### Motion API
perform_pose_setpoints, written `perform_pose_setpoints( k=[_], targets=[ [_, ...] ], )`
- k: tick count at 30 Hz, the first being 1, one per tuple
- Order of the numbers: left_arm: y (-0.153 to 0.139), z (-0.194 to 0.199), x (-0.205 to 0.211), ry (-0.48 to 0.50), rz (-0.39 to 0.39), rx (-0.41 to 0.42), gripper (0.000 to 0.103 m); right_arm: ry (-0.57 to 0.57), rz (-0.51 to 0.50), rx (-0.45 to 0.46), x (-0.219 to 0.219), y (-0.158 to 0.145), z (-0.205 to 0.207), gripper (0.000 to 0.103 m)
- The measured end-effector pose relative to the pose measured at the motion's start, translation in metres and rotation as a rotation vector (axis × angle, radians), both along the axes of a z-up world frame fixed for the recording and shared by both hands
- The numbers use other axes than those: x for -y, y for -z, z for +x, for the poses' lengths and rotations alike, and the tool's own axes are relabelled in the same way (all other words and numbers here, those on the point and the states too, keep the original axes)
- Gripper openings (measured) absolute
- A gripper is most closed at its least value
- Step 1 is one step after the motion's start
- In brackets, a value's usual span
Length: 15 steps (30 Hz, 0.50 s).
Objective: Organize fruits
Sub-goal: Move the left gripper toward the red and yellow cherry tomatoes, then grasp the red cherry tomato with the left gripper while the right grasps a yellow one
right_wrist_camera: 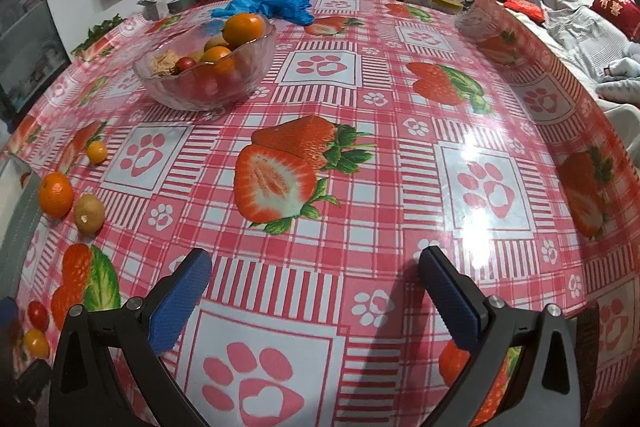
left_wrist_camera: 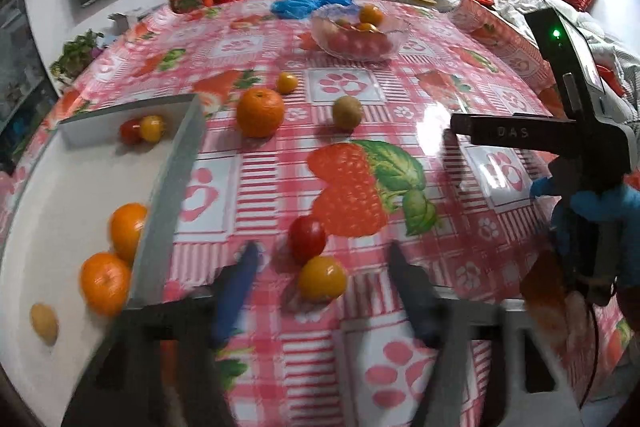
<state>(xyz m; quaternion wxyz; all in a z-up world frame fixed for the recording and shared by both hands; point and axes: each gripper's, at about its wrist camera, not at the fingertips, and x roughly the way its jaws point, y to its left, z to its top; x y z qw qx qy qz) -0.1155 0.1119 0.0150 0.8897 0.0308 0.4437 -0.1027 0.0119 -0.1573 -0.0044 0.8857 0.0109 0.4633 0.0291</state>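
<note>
On the strawberry-print tablecloth [left_wrist_camera: 360, 187] right in front of the left gripper [left_wrist_camera: 320, 263] sit a red cherry tomato [left_wrist_camera: 307, 238] and a yellow one [left_wrist_camera: 322, 278], touching each other. The gripper's blue fingers [left_wrist_camera: 236, 291] are spread wide on either side of the pair, not gripping anything, and that view is a bit blurry.

Off to the left is a white tray [left_wrist_camera: 80, 207] with a grey wall. Inside it: two oranges [left_wrist_camera: 106, 283] against the near wall, a small yellowish-brown fruit [left_wrist_camera: 44, 323] at the close end, and a red and yellow tomato pair [left_wrist_camera: 142, 129] tucked in the far corner.

Further back on the cloth, loose: a big orange [left_wrist_camera: 260, 111], a little yellow-orange fruit [left_wrist_camera: 287, 83] just behind it, and a brownish kiwi-looking one [left_wrist_camera: 347, 112] off to its right. Beyond those is a glass bowl [left_wrist_camera: 396, 35] with more oranges and tomatoes piled in. A heap of blue plastic gloves [left_wrist_camera: 308, 3] lies behind the bowl.

The right gripper [right_wrist_camera: 316, 291] hangs over bare cloth, well away from any fruit, blue pads [right_wrist_camera: 182, 301] wide apart and empty. From the left camera you can see it held in a blue-gloved hand [left_wrist_camera: 592, 211] at the right edge.
</note>
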Motion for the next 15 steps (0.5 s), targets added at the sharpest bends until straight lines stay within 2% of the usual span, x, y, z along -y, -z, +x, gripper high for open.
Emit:
perform_pose_setpoints(
  k=[2, 5, 8, 12, 15],
  targets=[
    [-0.004, -0.009, -0.007, -0.012, -0.018, 0.022, 0.079, -0.013, -0.01, -0.031, -0.002, -0.001, -0.003, 0.103],
    [-0.003, -0.016, -0.014, -0.03, -0.023, 0.016, 0.079, -0.057, 0.03, -0.003, -0.013, -0.012, -0.024, 0.103],
    [0.005, -0.023, -0.017, -0.028, -0.013, -0.007, 0.079, -0.193, 0.098, 0.022, -0.04, -0.026, -0.049, 0.103],
    [0.011, -0.034, -0.017, -0.011, 0.073, 0.009, 0.079, -0.358, 0.14, 0.012, -0.088, -0.033, -0.071, 0.103],
    [0.008, -0.041, -0.026, -0.008, 0.087, 0.014, 0.079, -0.421, 0.135, -0.013, -0.118, -0.027, -0.078, 0.099]
  ],
)
